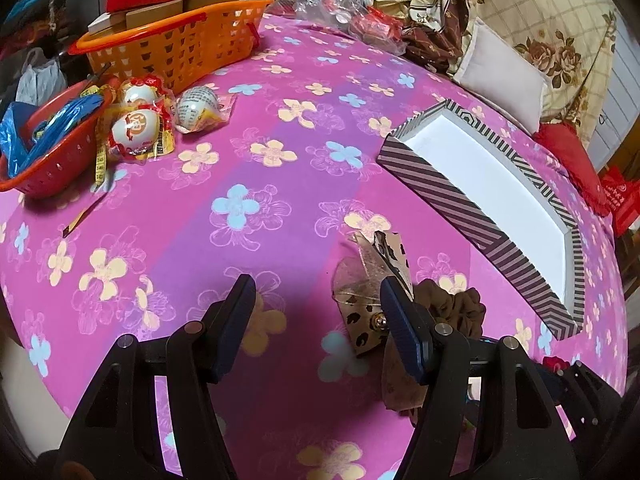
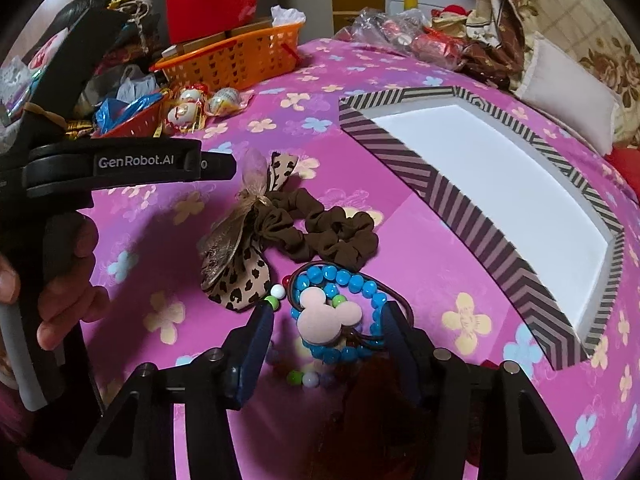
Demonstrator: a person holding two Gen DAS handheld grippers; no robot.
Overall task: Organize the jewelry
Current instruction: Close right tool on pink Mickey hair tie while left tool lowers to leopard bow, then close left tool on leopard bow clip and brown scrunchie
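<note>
A striped box (image 2: 400, 160) with an empty white inside lies on the pink flowered cloth; it also shows in the left wrist view (image 1: 440, 192). A leopard-print bow (image 2: 240, 264) and brown scrunchie (image 2: 340, 236) lie left of it. A blue bead bracelet (image 2: 352, 280) with a pink mouse-shaped hair tie (image 2: 326, 312) lies between the open fingers of my right gripper (image 2: 330, 316). My left gripper (image 1: 318, 304) is open and empty, its right finger beside the bow (image 1: 360, 300) and scrunchie (image 1: 456, 304).
An orange basket (image 1: 180, 48) with boxes, a red bowl (image 1: 48, 168) and wrapped white balls (image 1: 140, 128) stand at the far left. Cushions and clutter (image 1: 520, 40) line the back right. Loose coloured beads (image 2: 304, 378) lie under my right gripper.
</note>
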